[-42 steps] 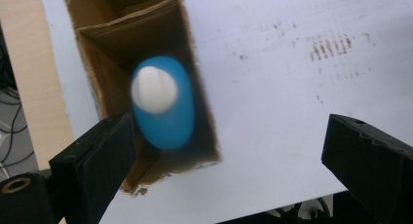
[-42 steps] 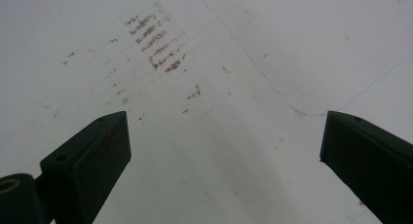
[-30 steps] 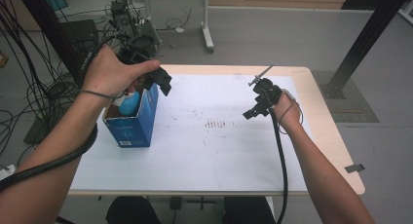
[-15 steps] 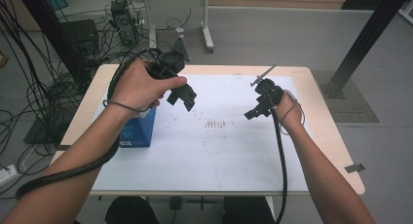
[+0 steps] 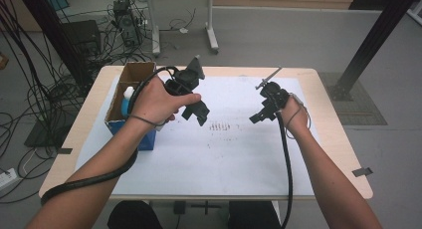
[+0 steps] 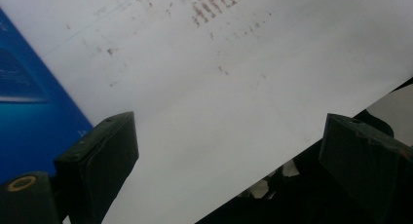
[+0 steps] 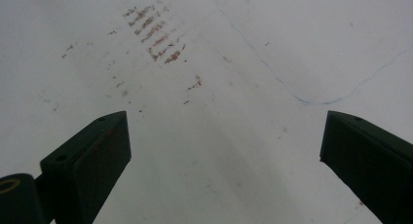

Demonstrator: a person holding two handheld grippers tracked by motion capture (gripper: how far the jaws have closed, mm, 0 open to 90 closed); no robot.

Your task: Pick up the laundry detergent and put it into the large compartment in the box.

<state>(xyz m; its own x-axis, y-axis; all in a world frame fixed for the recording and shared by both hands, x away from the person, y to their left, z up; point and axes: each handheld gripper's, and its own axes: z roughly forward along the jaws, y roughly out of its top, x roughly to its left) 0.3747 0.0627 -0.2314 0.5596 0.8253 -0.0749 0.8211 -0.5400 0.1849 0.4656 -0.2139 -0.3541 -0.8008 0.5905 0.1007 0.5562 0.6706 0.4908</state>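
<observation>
Grippers are held over the white sheet (image 5: 219, 154), and nothing is gripped by either one. In the left gripper view, the two black jaws are seen wide apart at the bottom of the frame, with only white sheet and a dark strip between them. In the right gripper view, the jaws are spread wide too, and bare sheet is seen in the gap.

In the high view, the left gripper (image 5: 196, 111) is found left of the middle of the frame, held by the left hand (image 5: 154, 102). Its jaws are pointed down and to the right. The right gripper (image 5: 258, 115) is seen right of the middle, held by the right hand (image 5: 291, 112), with its jaws pointed down and to the left. The two grippers are kept well apart.

Between them, small brown marks (image 5: 221, 126) are seen on the sheet. A thin blue line (image 7: 292, 95) is seen on the sheet in the upper right of the right gripper view.

A blue box (image 5: 128, 119) is stood at the left edge of the sheet, just beside the left hand. Its top is open, and something white and light blue (image 5: 127, 97) is seen inside it. The sheet is spread on a wooden table (image 5: 343, 154).
</observation>
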